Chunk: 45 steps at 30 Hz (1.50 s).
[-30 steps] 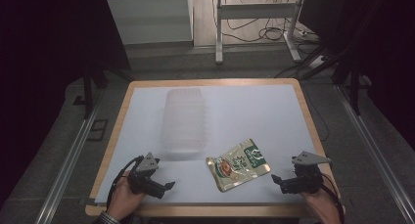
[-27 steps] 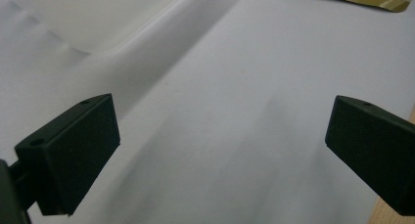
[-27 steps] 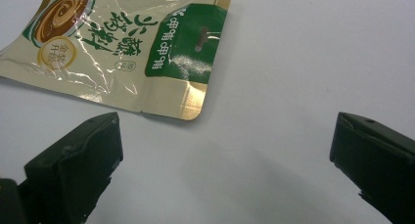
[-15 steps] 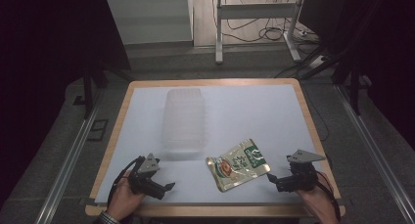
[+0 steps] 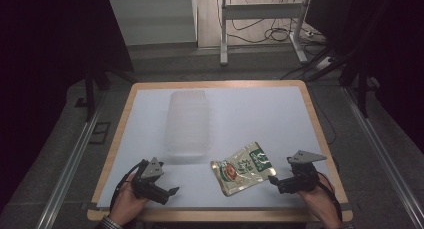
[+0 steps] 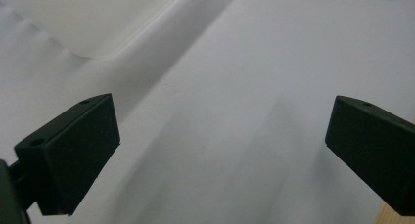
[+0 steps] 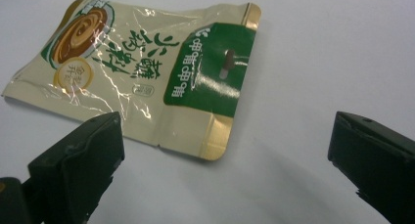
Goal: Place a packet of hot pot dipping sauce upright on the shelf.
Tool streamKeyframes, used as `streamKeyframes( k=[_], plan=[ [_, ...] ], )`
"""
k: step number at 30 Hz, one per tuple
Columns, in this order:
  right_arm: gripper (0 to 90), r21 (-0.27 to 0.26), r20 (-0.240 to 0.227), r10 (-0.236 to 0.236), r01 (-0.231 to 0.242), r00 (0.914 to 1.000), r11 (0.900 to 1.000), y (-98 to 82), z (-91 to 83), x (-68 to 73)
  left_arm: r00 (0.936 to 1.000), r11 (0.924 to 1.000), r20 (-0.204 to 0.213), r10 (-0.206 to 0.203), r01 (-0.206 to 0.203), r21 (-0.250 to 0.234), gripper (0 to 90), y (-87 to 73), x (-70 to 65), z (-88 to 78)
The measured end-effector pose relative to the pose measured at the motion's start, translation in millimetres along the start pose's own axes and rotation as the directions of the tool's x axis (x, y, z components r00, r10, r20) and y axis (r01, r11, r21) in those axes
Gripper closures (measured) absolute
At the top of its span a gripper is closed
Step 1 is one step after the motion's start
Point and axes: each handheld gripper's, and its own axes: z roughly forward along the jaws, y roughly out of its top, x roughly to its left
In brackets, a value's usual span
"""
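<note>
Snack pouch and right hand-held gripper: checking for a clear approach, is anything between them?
Nothing. In the right gripper view, only bare white table lies between the open right hand-held gripper and the snack pouch.

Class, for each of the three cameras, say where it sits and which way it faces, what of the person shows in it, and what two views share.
High view: above the near table edge, looking forward and down at the table; both hands, left tongs and right tongs show.
Left gripper view: on the left tongs, facing bare tabletop and the clear tub; open jaws show.
Right gripper view: on the right tongs, facing the pouch; open jaws show.
Shared: high and right gripper views both show the pouch.
</note>
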Motion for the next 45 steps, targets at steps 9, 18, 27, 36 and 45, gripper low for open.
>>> streamKeyframes(
  k=[9, 18, 27, 36, 45],
  plan=[
    [2.2, 0.007, -0.034, -0.019, 0.019, 0.9993, 1.0, 6.5, 12.3, -0.2, 1.0, 1.0, -0.002, 0.005, -0.005, 0.005, 0.0, 0.1, -0.6, 0.7],
    [2.3, 0.024, -0.069, -0.023, 0.024, 0.9973, 0.999, 10.8, 23.2, 0.6, 0.9999, 0.9999, -0.003, 0.01, -0.01, 0.011, 0.0, 0.3, -1.1, 1.5],
    [2.1, 0.024, -0.103, -0.011, 0.013, 0.9947, 1.0, 16.2, 35.9, -0.5, 0.9998, 0.9997, -0.004, 0.018, -0.018, 0.018, 0.0, 0.6, -2.0, 2.3],
    [1.5, 0.045, -0.127, -0.011, 0.017, 0.9919, 0.999, 23.1, 53.2, -0.1, 0.9997, 0.9996, -0.005, 0.022, -0.022, 0.02, 0.0, 0.7, -2.5, 2.5],
    [1.0, 0.069, -0.15, 0.019, -0.009, 0.9885, 0.998, 27.2, 61.7, 0.7, 0.9997, 0.9995, -0.006, 0.023, -0.023, 0.021, 0.0, 0.7, -2.8, 2.6]
  ],
)
